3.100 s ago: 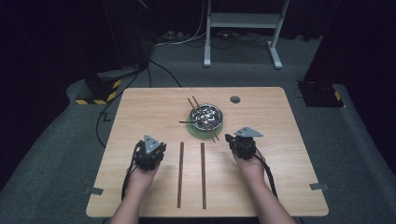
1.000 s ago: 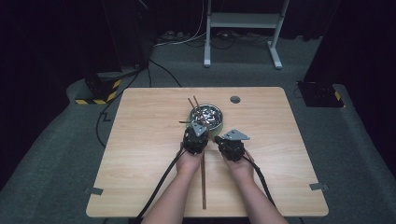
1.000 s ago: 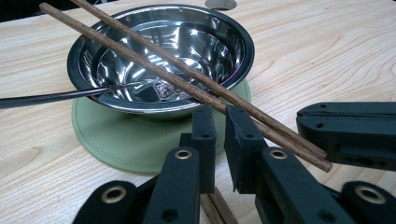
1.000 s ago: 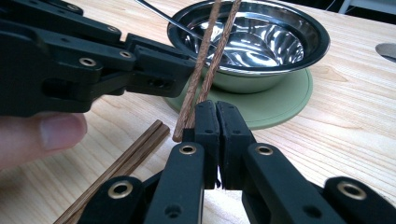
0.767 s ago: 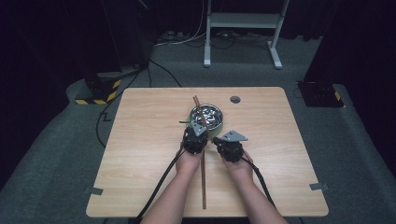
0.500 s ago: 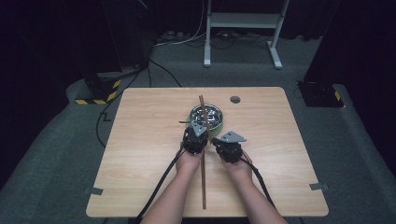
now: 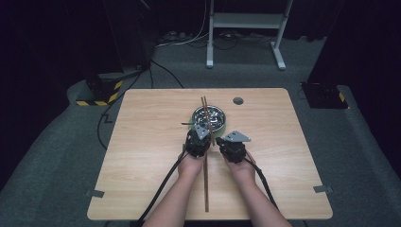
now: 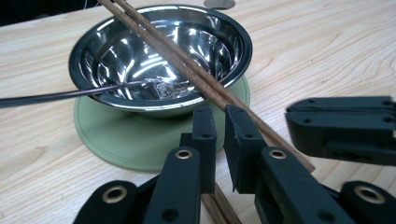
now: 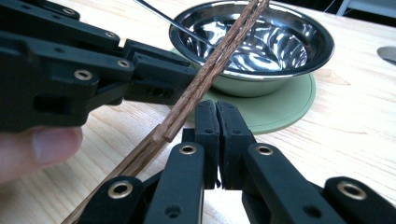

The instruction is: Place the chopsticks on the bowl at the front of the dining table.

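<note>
While the steel bowl point(image 7: 222, 119) sits on its green mat point(image 8: 116, 140) just beyond both hands, the 2 wooden chopsticks point(image 7: 206, 189) lie as 1 long pair running straight from the person's edge of the table point(image 7: 142, 142) up to that bowl. Their far ends cross its near rim and reach over its hollow. The left gripper point(image 7: 201, 135) is directly on this line, just short of the bowl. In the left gripper view its jaws stand almost together with the sticks passing through the narrow gap, so I judge them clamped on the pair. The right gripper point(image 7: 223, 142) is beside it, on the side of the sticks away from the thin metal handle point(image 8: 46, 97) that juts out of the bowl. Its jaws are pressed flat together on nothing, and the chopsticks pass just to 1 side of them, apart. The sticks' long axis points into the bowl, so any shift of them belongs to the left hand, which is nearer.
</note>
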Action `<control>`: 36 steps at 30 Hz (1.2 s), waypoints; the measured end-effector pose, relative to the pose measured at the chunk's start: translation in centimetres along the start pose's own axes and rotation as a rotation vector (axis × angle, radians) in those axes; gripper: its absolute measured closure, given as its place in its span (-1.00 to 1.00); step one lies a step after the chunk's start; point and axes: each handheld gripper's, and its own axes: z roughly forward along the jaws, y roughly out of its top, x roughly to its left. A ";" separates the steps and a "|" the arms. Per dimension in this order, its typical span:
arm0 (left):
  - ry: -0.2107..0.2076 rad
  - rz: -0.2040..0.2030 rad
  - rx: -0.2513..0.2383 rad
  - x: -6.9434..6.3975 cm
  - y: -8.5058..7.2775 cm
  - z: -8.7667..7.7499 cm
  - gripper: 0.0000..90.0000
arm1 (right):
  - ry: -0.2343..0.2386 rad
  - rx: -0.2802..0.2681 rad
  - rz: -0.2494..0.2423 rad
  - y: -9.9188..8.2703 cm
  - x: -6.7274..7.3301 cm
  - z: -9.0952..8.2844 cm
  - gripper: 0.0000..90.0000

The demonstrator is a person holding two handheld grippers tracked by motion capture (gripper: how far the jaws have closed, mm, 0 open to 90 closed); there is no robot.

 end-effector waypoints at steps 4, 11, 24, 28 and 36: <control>0.007 -0.011 0.004 0.3 0.0 -0.1 0.82 | 0.005 0.012 0.002 0.0 0.1 0.2 0.95; -0.002 -0.011 0.000 0.3 0.0 -0.2 0.82 | 0.004 0.007 -0.016 0.0 0.3 0.2 0.95; -0.007 -0.010 0.002 0.2 -0.1 0.0 0.82 | 0.012 0.000 -0.021 0.0 0.6 0.0 0.95; -0.002 -0.010 0.001 0.4 -0.1 -0.1 0.83 | 0.016 -0.005 -0.031 0.1 0.8 0.0 0.95; -0.002 -0.007 0.003 0.7 0.0 -0.2 0.83 | 0.024 -0.009 -0.041 0.2 1.2 0.0 0.95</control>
